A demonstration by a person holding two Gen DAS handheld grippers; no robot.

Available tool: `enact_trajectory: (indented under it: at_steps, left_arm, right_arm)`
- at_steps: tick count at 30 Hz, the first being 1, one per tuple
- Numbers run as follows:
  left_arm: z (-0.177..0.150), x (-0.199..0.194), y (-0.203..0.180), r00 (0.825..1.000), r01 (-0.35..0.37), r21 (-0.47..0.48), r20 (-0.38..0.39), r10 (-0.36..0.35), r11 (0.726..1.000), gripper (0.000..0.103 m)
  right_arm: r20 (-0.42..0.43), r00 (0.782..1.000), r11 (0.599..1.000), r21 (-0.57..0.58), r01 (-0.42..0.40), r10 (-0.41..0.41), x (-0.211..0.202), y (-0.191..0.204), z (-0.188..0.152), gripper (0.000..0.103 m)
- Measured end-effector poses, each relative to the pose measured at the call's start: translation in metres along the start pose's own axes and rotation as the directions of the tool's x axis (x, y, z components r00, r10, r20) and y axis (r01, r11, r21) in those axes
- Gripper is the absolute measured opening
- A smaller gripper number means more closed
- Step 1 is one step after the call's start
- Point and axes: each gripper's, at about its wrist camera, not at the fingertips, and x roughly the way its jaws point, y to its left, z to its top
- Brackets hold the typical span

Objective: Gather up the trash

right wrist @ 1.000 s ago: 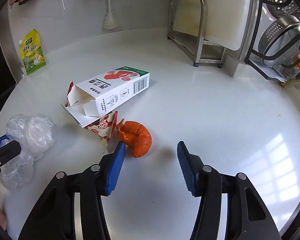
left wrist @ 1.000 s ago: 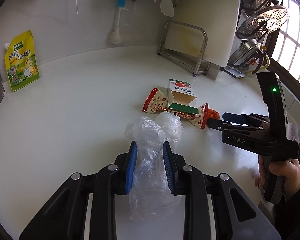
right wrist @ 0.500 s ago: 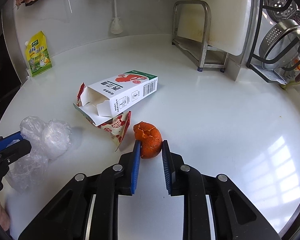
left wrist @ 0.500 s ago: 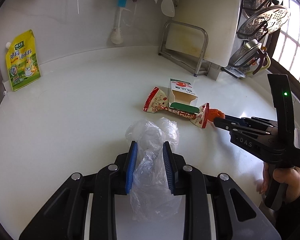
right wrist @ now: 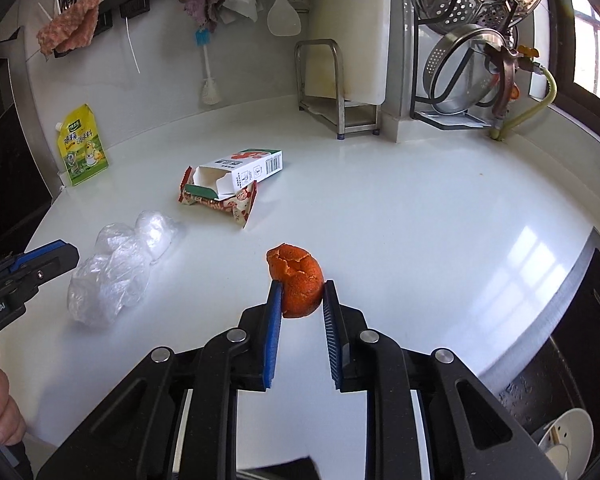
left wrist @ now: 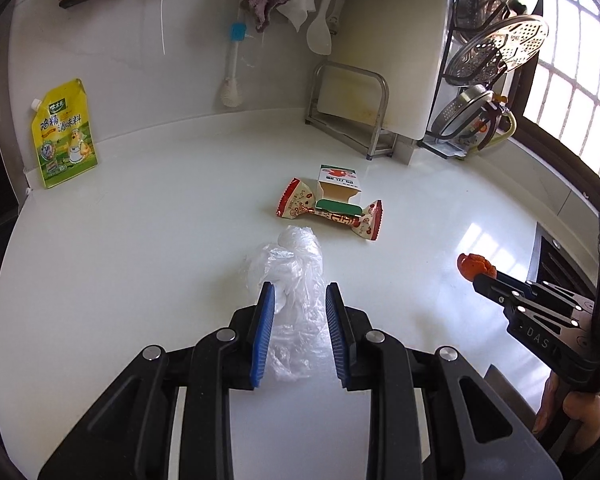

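Note:
My left gripper [left wrist: 299, 298] is shut on a crumpled clear plastic bag [left wrist: 290, 272] that rests on the white counter [left wrist: 140, 248]; the bag also shows in the right wrist view [right wrist: 116, 272]. My right gripper [right wrist: 299, 292] is shut on an orange peel [right wrist: 298, 278] and holds it above the counter; the peel also shows in the left wrist view [left wrist: 474, 266]. An open white carton [right wrist: 240, 170] and a red-and-white snack wrapper [right wrist: 236, 206] lie together mid-counter.
A yellow seasoning pouch [left wrist: 64, 134] leans on the back wall at left. A metal rack with a cutting board [left wrist: 352, 108] and a pot rack [right wrist: 472, 60] stand at the back right. A sink [right wrist: 560, 380] lies beyond the counter's right edge.
My right gripper closed on the orange peel, lifted it and pulled it back to the right, away from the carton. My left gripper kept hold of the plastic bag.

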Motion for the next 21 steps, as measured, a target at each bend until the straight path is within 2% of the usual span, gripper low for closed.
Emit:
enact_trajectory:
  at_steps: [5, 7, 9, 10, 14, 21]
  left_arm:
    - [-0.007, -0.01, 0.013, 1.0, -0.005, -0.027, -0.013, 0.004, 1.0, 0.027]
    - [-0.008, -0.01, 0.017, 1.0, -0.007, -0.031, -0.022, 0.007, 1.0, 0.036]
    - [-0.009, -0.01, 0.02, 1.0, -0.021, -0.03, -0.017, 0.021, 0.999, 0.064]
    - [-0.008, -0.01, 0.02, 1.0, -0.029, -0.029, -0.006, 0.028, 0.999, 0.069]
    - [-0.002, -0.002, 0.013, 0.999, -0.046, -0.002, 0.001, 0.046, 0.999, 0.076]
    - [0.012, 0.04, 0.003, 0.996, -0.026, -0.022, -0.08, 0.024, 0.999, 0.085]
  right_arm:
    - [0.012, 1.0, 0.999, 0.034, -0.022, 0.022, -0.025, 0.009, -0.027, 0.02]
    - [0.015, 1.0, 0.999, 0.047, -0.023, 0.022, -0.031, 0.012, -0.037, 0.02]
    - [0.015, 0.999, 0.997, 0.064, -0.032, 0.031, -0.035, 0.012, -0.045, 0.02]
    - [0.017, 0.999, 0.997, 0.072, -0.035, 0.034, -0.037, 0.012, -0.047, 0.02]
    - [0.031, 0.998, 0.993, 0.104, -0.052, 0.05, -0.041, 0.008, -0.053, 0.02]
    - [0.053, 0.995, 0.99, 0.116, -0.084, 0.079, -0.044, 0.003, -0.052, 0.02]
